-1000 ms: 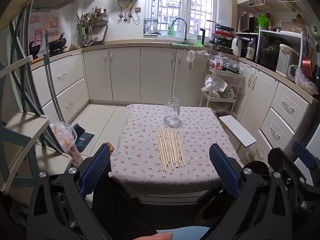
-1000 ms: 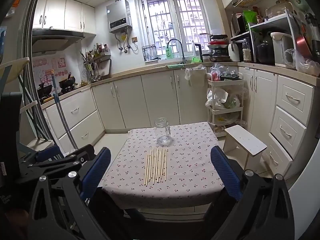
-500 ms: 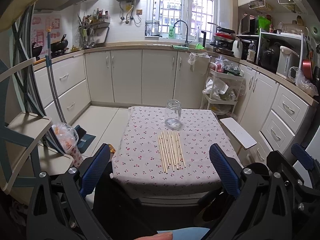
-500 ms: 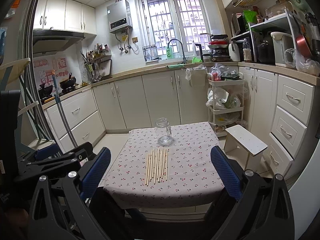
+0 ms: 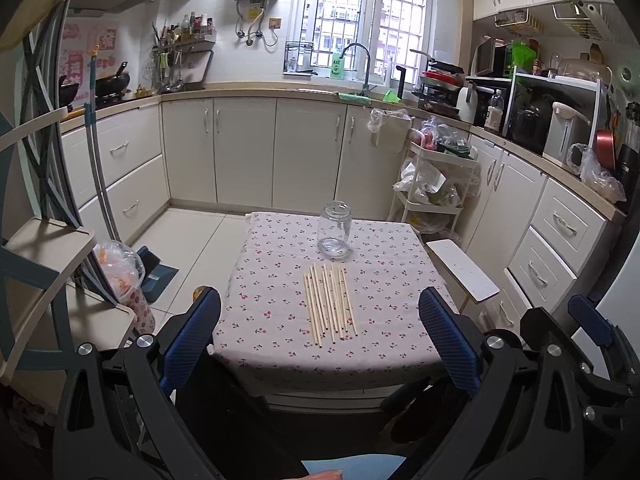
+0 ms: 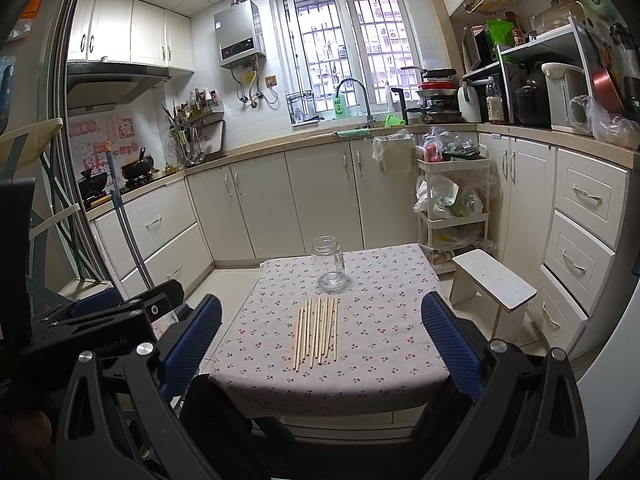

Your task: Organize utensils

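Chopsticks (image 5: pixel 330 304) (slim pale wood) lie before round glass jar (image 5: pixel 335 230).

The table (image 5: pixel 384 312) is mostly bare cloth. Only two things stand on it: a row of wooden chopsticks (image 5: pixel 330 304) lying flat at the middle, and an upright, open-mouthed glass jar (image 5: pixel 335 235) just beyond their far ends, apart from them. Open cloth runs along both sides of the chopsticks and across the near edge. Nothing hangs over the jar's mouth. To the table's right, a white stool (image 5: pixel 464 274) stands close beside the edge; a storage cart (image 5: pixel 436 188) stands behind it. On the left, the floor is open.
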`<state>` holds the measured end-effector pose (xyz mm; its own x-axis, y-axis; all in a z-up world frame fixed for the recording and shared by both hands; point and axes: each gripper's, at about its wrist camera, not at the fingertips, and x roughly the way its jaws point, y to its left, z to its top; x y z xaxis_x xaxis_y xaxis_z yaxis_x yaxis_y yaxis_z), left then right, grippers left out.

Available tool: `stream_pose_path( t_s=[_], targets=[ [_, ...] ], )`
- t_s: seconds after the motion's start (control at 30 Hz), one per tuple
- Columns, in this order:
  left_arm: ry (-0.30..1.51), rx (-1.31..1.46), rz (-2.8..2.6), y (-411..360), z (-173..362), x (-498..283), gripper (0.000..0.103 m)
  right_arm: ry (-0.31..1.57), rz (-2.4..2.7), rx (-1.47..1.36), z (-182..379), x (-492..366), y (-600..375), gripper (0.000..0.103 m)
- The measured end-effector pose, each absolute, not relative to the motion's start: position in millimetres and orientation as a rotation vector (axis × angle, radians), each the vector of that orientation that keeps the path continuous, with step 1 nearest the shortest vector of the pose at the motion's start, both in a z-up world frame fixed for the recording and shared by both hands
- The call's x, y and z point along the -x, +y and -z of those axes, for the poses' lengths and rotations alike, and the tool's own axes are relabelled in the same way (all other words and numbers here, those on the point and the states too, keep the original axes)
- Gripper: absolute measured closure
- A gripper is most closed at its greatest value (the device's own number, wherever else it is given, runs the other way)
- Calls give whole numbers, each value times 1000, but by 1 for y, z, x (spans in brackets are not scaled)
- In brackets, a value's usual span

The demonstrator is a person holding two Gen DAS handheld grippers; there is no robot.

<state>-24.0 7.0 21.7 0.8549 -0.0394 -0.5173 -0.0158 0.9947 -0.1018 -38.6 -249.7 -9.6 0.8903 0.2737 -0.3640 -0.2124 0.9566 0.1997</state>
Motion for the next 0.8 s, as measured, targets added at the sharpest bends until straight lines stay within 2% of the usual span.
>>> stream_pose_path(
  t_s=[0.8],
  targets=[
    [551,73,-34,4,-20,24,8,400,-254,-161,10,40,-251,7]
  ],
)
